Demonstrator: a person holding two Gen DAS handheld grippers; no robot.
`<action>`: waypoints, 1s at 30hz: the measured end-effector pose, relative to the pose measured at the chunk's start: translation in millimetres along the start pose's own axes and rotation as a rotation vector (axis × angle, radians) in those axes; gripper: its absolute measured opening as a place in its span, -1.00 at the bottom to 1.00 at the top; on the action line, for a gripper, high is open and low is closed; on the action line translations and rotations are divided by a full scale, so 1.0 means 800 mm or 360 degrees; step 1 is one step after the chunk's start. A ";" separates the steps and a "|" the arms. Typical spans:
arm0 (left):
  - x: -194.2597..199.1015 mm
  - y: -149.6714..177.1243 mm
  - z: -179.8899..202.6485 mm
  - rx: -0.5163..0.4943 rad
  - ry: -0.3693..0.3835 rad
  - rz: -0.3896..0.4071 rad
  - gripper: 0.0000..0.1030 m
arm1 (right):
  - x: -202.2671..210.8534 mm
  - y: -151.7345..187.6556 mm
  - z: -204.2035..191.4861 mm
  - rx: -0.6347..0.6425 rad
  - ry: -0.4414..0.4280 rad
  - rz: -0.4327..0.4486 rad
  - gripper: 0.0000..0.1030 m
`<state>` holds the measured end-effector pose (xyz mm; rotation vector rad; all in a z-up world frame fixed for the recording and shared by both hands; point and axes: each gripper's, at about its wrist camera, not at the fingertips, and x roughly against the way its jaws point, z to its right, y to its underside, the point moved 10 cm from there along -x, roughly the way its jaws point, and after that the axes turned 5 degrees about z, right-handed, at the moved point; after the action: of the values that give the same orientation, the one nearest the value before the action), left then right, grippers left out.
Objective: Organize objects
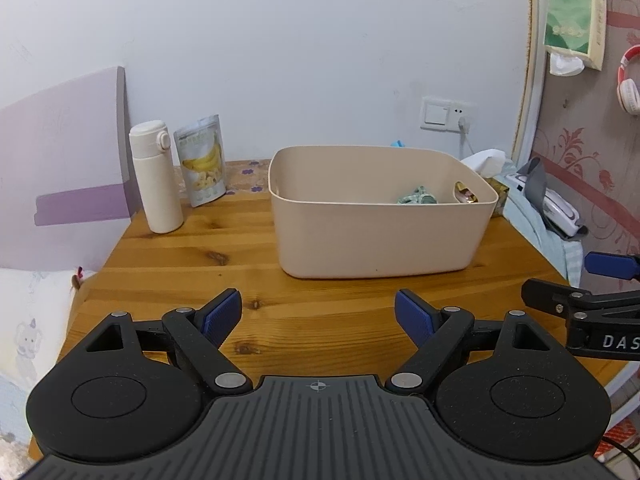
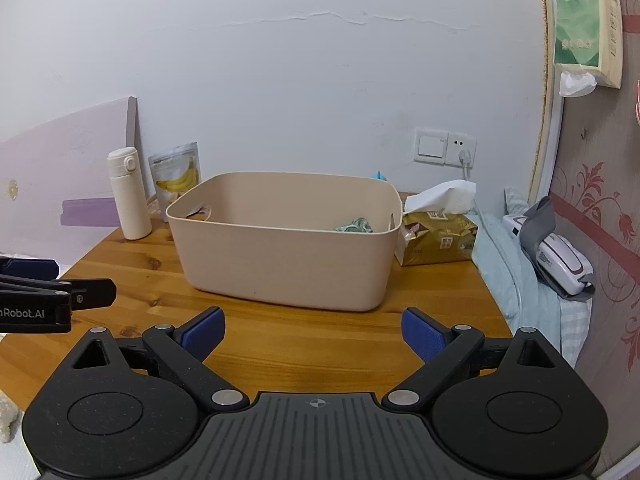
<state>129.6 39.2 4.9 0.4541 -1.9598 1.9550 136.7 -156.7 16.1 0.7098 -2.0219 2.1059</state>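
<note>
The beige bin (image 1: 380, 232) is set toward the far right part of the wooden desk (image 1: 192, 280), with a crumpled green wrapper (image 1: 418, 196) and a small gold packet (image 1: 465, 194) already lying inside. At the far left corner a cream flask (image 1: 155, 178) stands upright, with a banana-chip pouch (image 1: 203, 162) just beside it. The flask is judged stiff, smooth and possibly heavy if filled, so it is best gripped around its mid-body; the pouch is judged light and crinkly, best pinched near its top seal. The left gripper (image 1: 318, 316) and right gripper (image 2: 314, 330) are both held spread wide and empty over the near edge. Only the right wrist view shows the gold tissue pack (image 2: 438, 236) in full, touching the bin's right wall; the left wrist view shows the flask and pouch unobstructed.
</note>
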 end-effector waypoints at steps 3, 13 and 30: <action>0.002 0.006 0.004 0.0000 0.0013 -0.0010 0.65 | 0.005 0.004 -0.002 -0.0004 -0.0011 0.0001 0.89; 0.012 0.016 0.009 0.0009 0.0037 -0.0015 0.65 | 0.017 0.012 0.001 -0.0015 -0.0005 0.0004 0.91; 0.030 0.021 0.013 0.0002 0.0070 -0.0012 0.65 | 0.028 0.024 0.000 -0.0032 -0.0017 -0.0015 0.92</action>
<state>100.2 28.8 0.5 0.4150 -1.9270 1.9454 108.8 -163.1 8.3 0.7275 -2.0384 2.0782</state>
